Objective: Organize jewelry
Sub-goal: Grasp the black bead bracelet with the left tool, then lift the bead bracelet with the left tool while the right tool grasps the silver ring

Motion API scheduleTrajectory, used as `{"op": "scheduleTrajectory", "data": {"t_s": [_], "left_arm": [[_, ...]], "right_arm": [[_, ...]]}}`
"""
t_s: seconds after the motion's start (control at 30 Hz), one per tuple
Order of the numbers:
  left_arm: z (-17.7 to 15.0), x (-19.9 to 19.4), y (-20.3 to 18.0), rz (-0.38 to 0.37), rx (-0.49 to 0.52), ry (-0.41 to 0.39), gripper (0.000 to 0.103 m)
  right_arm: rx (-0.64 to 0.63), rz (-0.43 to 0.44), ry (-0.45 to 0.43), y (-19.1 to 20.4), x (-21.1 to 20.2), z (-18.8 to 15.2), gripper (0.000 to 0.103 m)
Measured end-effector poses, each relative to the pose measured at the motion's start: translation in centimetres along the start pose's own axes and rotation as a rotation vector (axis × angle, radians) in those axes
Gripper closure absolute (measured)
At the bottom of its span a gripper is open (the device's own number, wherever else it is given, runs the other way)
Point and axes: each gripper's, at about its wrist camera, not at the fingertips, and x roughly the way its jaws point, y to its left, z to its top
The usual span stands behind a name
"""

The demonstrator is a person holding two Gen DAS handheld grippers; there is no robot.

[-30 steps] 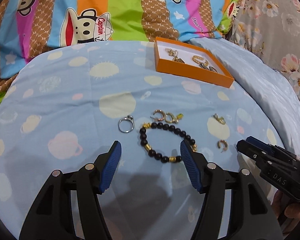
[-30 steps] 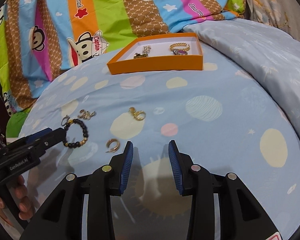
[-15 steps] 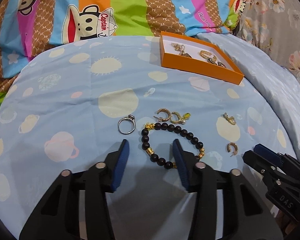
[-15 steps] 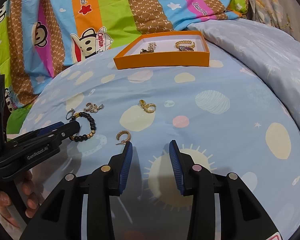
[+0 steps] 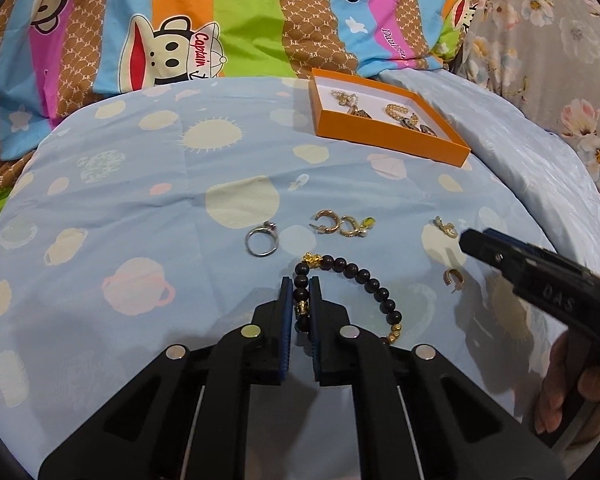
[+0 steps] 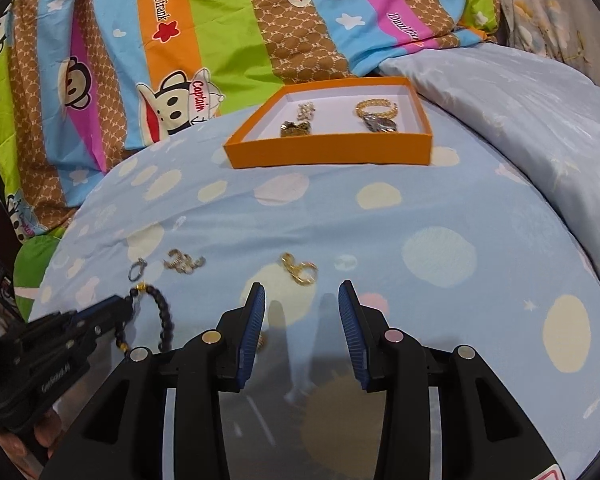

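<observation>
My left gripper (image 5: 300,292) is shut on the near-left part of a black bead bracelet (image 5: 364,276) with gold beads, which lies on the blue spotted bedding. From the right wrist view the bracelet (image 6: 166,312) sits at that gripper's tip (image 6: 116,312). My right gripper (image 6: 302,292) stands open with nothing between its fingers, just short of a gold earring (image 6: 300,270). A gold hoop (image 5: 453,278) lies below the right gripper's tip (image 5: 472,240). An orange tray (image 5: 380,140) at the back holds several gold pieces.
A silver ring (image 5: 262,238) and a pair of gold hoop earrings (image 5: 340,224) lie just beyond the bracelet. Another gold earring (image 5: 446,228) lies to the right. A striped cartoon blanket (image 5: 220,20) rises behind the tray (image 6: 328,152). A pale grey pillow (image 6: 520,120) lies at the right.
The left jaws have closed from wide open onto the bracelet's bead strand. The right gripper has moved forward, up to the gold earring; its jaws kept the same gap.
</observation>
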Motion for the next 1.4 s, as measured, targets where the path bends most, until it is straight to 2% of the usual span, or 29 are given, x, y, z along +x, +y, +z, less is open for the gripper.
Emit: {"op": "scheduleTrajectory", "data": {"t_s": [0.37,0.73,0.9,1.03,1.1,1.17,1.4], "left_arm": [[-1.4,-1.0,2.5,0.019,-0.033,0.015,0.096],[-2.0,-2.0,4.9,0.035,-0.077,0.009,0.096],[-2.0,-2.3,6.3,0.057,-0.1,0.002,0.096],[-1.9,-2.3,7.1,0.071,-0.12,0.003,0.096],[-1.7,-2.1,7.3,0.074,-0.121,0.004,0.096],[-1.7,-2.1,7.2,0.078,-0.117,0.005,0.096],[-1.6,-1.9,6.8,0.103,-0.093,0.009,0.096]], "right_arm": [[-0.127,0.1,0.028,6.6,1.9,0.3,0.065],[-0.207,0.152,0.078,11.7,4.6,0.3,0.065],[-0.226,0.146,0.104,13.7,6.1,0.5,0.065],[-0.25,0.103,0.113,14.7,6.8,0.6,0.065],[-0.264,0.074,0.11,15.0,6.9,0.6,0.07],[-0.267,0.055,0.108,14.9,6.9,0.6,0.083],[-0.216,0.057,0.093,13.1,5.9,0.6,0.083]]}}
